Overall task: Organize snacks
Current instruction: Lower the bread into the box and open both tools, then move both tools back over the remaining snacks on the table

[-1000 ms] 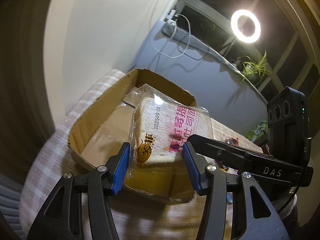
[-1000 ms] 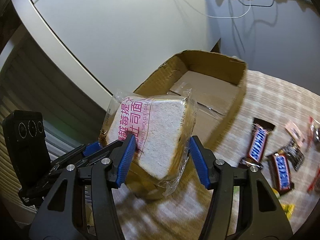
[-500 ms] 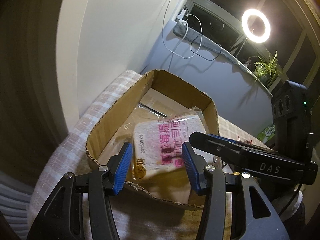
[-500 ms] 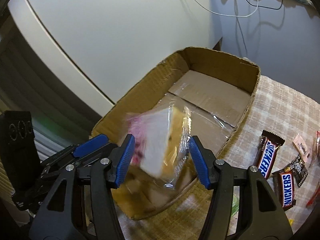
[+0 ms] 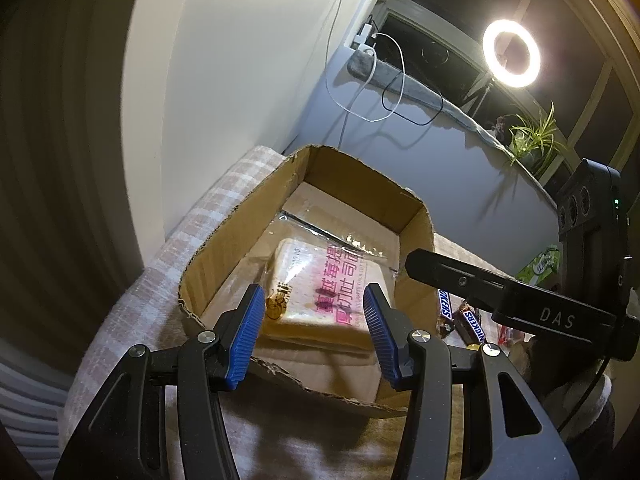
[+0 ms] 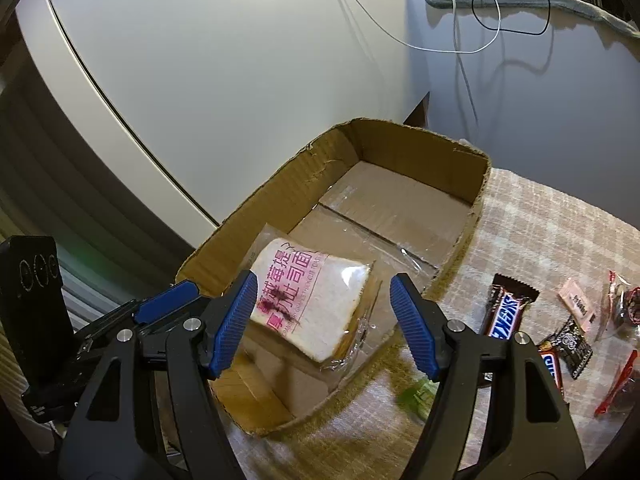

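Bread pack (image 6: 316, 304) dropped into box (image 6: 420, 140), right tongs (image 6: 320, 320) just widened

Ahead of the right claw (image 6: 323, 322), whose jaws have just been opening, the wrapped toast (image 6: 316, 300) (pink lettering) lies unpinched in the cardboard box (image 6: 400, 148).

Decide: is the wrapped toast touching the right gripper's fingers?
Apart. The right wrist view shows the wrapped toast lying in the cardboard box, with clear gaps to both fingers.
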`<state>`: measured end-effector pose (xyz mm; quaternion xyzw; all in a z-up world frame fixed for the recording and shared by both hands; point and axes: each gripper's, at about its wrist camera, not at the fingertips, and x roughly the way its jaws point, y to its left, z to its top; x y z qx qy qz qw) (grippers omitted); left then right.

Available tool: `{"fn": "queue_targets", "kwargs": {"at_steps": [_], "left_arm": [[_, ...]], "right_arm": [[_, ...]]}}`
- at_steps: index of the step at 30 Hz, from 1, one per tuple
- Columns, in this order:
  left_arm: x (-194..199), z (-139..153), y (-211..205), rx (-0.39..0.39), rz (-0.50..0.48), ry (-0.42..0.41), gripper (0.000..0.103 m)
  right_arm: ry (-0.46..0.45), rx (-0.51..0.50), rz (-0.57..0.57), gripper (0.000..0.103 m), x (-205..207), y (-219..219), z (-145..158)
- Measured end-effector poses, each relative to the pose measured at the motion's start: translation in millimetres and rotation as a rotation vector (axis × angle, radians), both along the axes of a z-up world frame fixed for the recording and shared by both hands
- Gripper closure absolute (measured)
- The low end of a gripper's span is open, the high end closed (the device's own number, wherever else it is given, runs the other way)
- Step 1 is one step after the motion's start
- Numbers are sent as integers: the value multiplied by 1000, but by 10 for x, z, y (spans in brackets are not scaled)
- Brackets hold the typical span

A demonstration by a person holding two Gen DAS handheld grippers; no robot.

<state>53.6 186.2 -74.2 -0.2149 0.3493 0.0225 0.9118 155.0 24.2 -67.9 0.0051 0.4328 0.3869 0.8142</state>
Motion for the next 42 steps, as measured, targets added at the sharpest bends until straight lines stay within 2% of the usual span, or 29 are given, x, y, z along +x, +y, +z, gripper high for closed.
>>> {"fn": "queue_targets", "kwargs": {"at_steps": [3,5,14,20,27,30,35,42], "left_arm": [[-20,30,-49,23,1,-5,54],[-38,55,-81,30,0,-12,54],[-96,172,-307,85,-24,-43,54],[-132,225,-550,147,-46,-63,49],[-134,212,-856,148,-106,-64,48],[-121,178,-1006,141,-142,-58,48],[-70,77,-1259,121,-207,-33,48],[-65,-84,-1689,99,-324,11,48]], "right_arm": [[-5,-4,-7,30,-26,-56,11],[-12,-3,-14,24,-69,-123,38],[-22,3,-42,24,-136,-433,83],[-22,11,-106,24,-162,-808,66],[-57,38,-176,24,-258,-1356,118],[-106,32,-204,24,-322,-1617,152],[-150,-18,-244,24,-395,-2009,126],[-179,-145,-321,24,-471,-2498,-35]]}}
